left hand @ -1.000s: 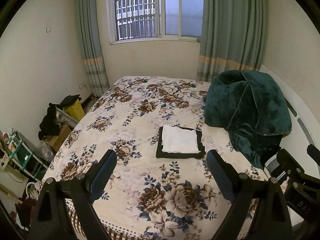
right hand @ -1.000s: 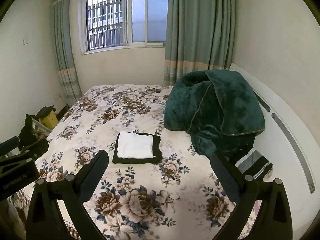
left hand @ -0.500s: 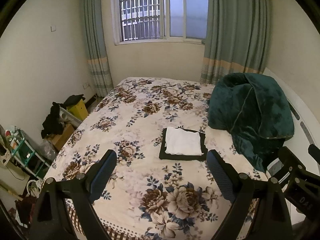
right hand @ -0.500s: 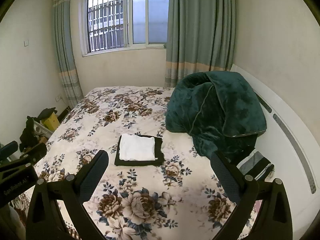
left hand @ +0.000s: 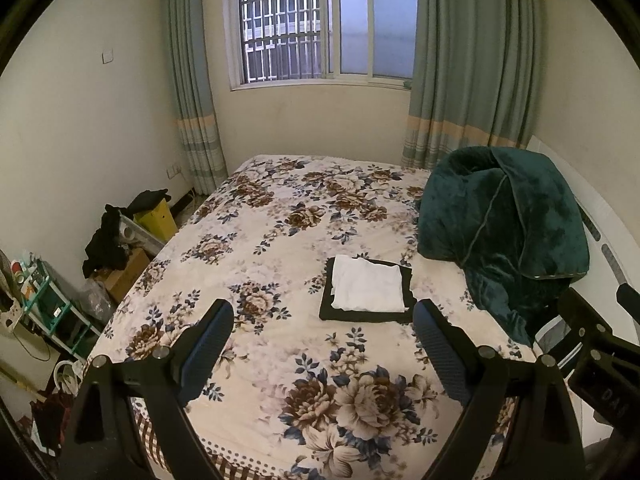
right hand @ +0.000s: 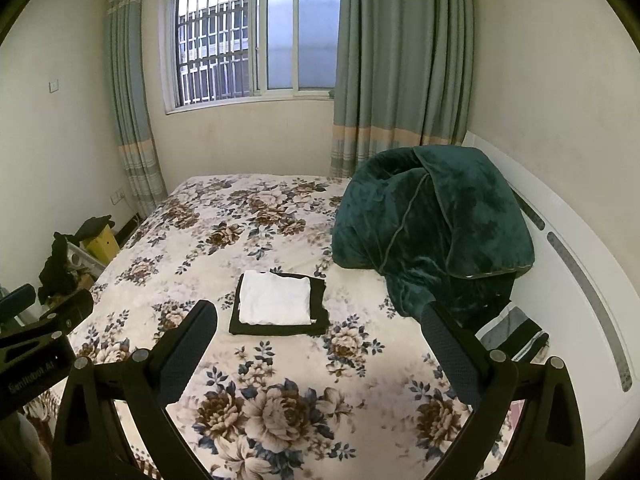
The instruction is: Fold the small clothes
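Observation:
A folded white cloth (left hand: 367, 289) (right hand: 276, 298) lies on a folded black cloth (left hand: 407, 280) (right hand: 318, 300) in the middle of the floral bed (left hand: 280, 240) (right hand: 208, 240). My left gripper (left hand: 323, 312) hovers over the bed's near part, just short of the stack. It is open with nothing between its fingers. My right gripper (right hand: 318, 312) is held the same way, open and empty, with the stack just beyond its fingertips. Each gripper shows at the edge of the other's view: the right gripper (left hand: 592, 340) and the left gripper (right hand: 40, 320).
A dark green plush blanket (left hand: 504, 224) (right hand: 432, 224) is heaped at the right of the bed against the white headboard (right hand: 560, 248). A striped cloth (right hand: 516, 332) lies below it. Boxes, a shelf and dark clothes (left hand: 112, 240) crowd the floor at the left. A curtained window (left hand: 320, 24) is at the back.

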`<state>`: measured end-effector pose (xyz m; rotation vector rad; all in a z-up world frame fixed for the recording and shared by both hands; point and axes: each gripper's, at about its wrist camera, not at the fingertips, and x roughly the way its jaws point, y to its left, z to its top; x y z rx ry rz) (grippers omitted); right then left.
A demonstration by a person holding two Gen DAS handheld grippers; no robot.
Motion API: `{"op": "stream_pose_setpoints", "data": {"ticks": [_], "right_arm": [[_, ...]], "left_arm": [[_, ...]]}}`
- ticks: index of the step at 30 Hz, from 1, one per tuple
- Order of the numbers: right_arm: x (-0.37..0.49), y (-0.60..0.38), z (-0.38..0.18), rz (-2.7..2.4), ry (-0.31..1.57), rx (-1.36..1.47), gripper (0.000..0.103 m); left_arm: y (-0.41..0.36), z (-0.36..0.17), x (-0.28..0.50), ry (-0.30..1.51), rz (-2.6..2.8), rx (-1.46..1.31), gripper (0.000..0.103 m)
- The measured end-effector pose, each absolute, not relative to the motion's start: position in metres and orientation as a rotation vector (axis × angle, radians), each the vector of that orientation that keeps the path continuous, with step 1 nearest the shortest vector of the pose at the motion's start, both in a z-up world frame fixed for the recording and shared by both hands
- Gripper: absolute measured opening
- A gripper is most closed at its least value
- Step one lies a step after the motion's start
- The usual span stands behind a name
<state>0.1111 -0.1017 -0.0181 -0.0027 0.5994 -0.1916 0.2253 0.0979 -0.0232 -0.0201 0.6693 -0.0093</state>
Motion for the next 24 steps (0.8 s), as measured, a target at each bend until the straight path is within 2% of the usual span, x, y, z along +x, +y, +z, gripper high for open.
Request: {"op": "stream_pose_setpoints", "data": {"ticks": [24], "right_arm": [[0.125,-0.098,-0.015,-0.190,0.601,0.005,0.103]], "left_arm": [[0.098,-0.022,0.224,0.674,-0.015,-0.022,0.092]]}}
